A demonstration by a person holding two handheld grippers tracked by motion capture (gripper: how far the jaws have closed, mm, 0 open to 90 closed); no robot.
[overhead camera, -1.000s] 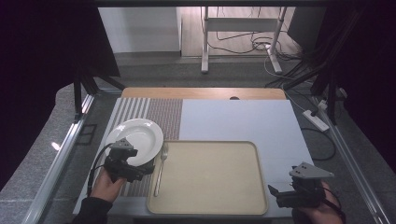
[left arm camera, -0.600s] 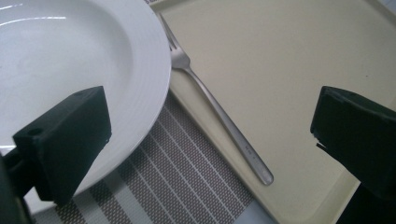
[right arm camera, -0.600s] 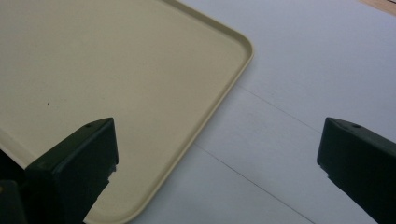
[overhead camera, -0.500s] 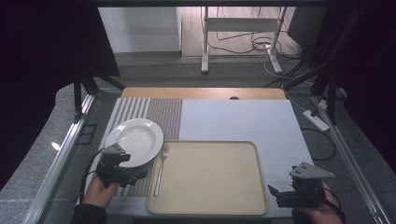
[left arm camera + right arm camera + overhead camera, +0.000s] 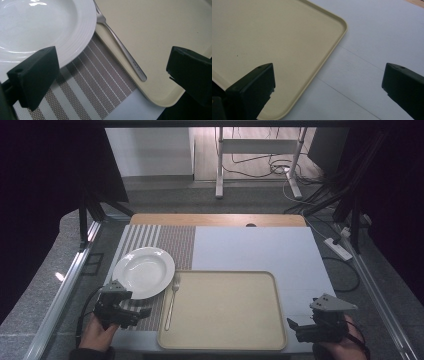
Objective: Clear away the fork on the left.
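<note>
Left gripper (image 5: 110, 75), jaws spread, hovers beside a glossy round white ceramic plate (image 5: 37, 27); a slim steel fork (image 5: 120, 47), engraving unreadable, lies just beside the plate; right gripper (image 5: 329, 87) spread too

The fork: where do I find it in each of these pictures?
High view: the fork lies on the tray's left rim, beside the plate.
Left gripper view: upper middle, running diagonally between the open jaws.
Right gripper view: not in it.
Shared landmark: the beige tray, in all three.
</note>
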